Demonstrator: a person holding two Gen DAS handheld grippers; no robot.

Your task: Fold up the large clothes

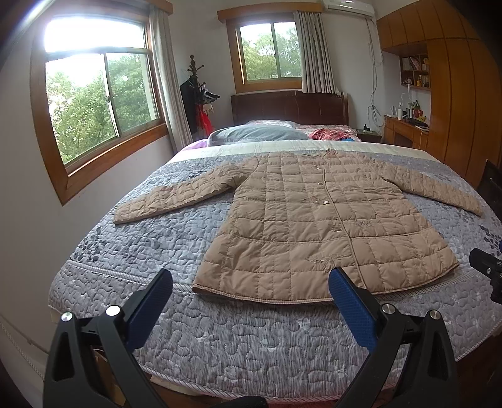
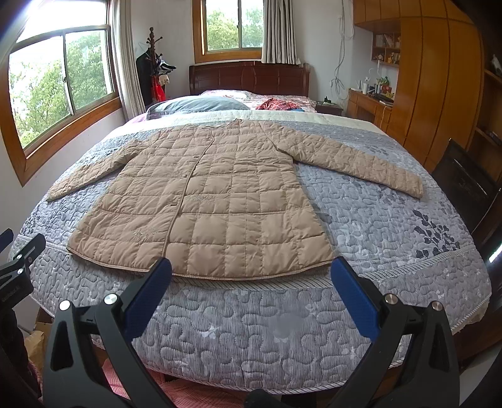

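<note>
Basically a bedroom: wide bed covered by a grey quilted bedspread with squiggle stitching (image 1: 157,238) (image 2: 376,219), dark wood headboard (image 1: 288,108) (image 2: 248,78) at the far end, grey pillow (image 1: 257,133) (image 2: 200,104) and a red checked cloth (image 1: 326,134) (image 2: 277,103) just in front of it. Two wood-framed windows (image 1: 100,94) (image 2: 232,28) with pale curtains, trees outside; coat stand (image 1: 194,94) (image 2: 153,62) in the corner between them; orange-brown wooden wardrobe wall (image 1: 455,94) (image 2: 439,78) on the right side. Long tan quilted puffer coat (image 1: 313,219) (image 2: 213,194) lies flat on the bedspread, front up, buttoned, collar toward the headboard, both sleeves spread out to the sides, hem toward the foot of the bed. Left claw (image 1: 251,290) hovers over the foot of the bed, hem just beyond its blue-padded fingertips, roughly at the coat's left half and centre; jaws spread wide, nothing between them, not touching the fabric as far as visible. Right claw (image 2: 251,277) same setup, in front of the hem at the coat's right half, jaws wide apart, holding nothing. Each claw's black frame pokes into the edge of the other's view, at the right edge in the left wrist view, at the left edge in the right wrist view.
</note>
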